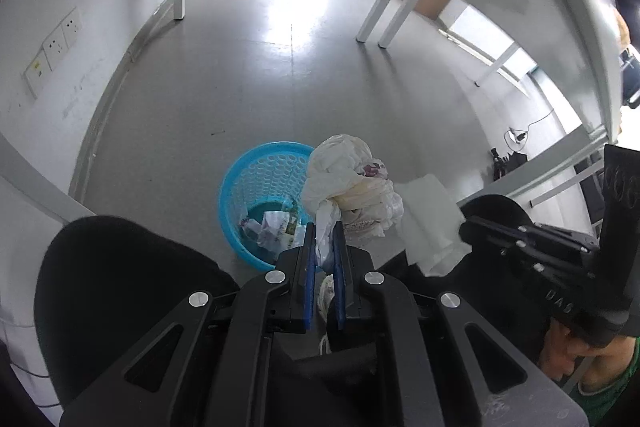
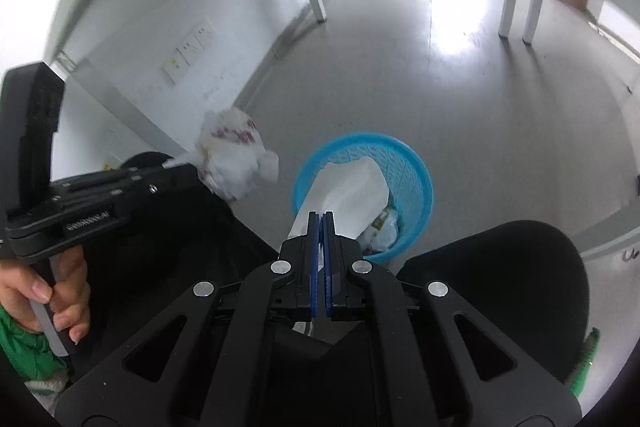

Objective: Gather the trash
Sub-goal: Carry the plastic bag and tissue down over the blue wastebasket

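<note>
Crumpled plastic bag (image 1: 352,187) in left jaws, folded white wrapper (image 2: 352,195) in right jaws, perforated round blue basket (image 1: 256,183).

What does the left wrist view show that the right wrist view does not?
Only the left wrist view shows the cable on the floor. Only the right wrist view shows the hand holding the left claw. Both show the blue basket, the crumpled plastic bag in the left claw, and the white packet in the right claw.

I am wearing green clothing (image 2: 20,343). My grippers, left gripper (image 1: 323,243) and right gripper (image 2: 320,227), are showing black frames, blue pads (image 1: 309,267), silver screws (image 2: 280,267).
</note>
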A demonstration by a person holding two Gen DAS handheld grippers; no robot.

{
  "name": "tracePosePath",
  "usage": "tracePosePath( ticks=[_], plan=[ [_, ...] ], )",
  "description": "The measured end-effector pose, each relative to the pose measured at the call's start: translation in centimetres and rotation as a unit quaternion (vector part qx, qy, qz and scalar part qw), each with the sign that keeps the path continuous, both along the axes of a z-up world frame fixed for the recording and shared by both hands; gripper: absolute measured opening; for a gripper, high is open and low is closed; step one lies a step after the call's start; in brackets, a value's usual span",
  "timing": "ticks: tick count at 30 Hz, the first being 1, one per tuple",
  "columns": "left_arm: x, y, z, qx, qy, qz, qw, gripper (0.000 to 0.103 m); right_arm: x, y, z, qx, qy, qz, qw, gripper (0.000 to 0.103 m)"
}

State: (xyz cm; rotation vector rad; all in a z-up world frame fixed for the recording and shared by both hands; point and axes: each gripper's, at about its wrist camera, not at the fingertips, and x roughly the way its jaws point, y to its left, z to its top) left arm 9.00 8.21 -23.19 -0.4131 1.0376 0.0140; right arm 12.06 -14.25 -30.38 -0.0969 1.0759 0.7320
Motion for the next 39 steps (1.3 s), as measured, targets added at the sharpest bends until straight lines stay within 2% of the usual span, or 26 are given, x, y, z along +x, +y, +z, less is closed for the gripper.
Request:
tracePosePath(
  ticks=[16, 18, 22, 31, 39],
  plan=[
    [4.1, 1.4, -4.8, -0.018, 0.061, 0.03, 0.9975, 0.007, 4.6, 3.1, -5.6, -0.041, 0.06, -0.015, 0.997, 0.001],
    [4.5, 1.5, -5.4, -0.026, 0.076, 0.032, 0.9963, 0.007, 5.3, 3.5, -6.1, -0.044, 0.068, -0.018, 0.997, 0.001],
    [4.7, 2.0, -5.7, -0.044, 0.08, 0.039, 0.9951, 0.007, 5.9, 4.3, -7.2, -0.051, 0.075, -0.019, 0.996, 0.002],
    [7.0, 2.1, -8.2, -0.035, 0.109, 0.049, 0.9922, 0.007, 8.0, 6.0, -9.7, -0.066, 0.093, -0.017, 0.993, 0.002],
    [10.2, 2.4, -11.8, -0.041, 0.143, 0.062, 0.9869, 0.007, 10.4, 7.5, -12.9, -0.086, 0.12, -0.023, 0.989, 0.002]
  ],
)
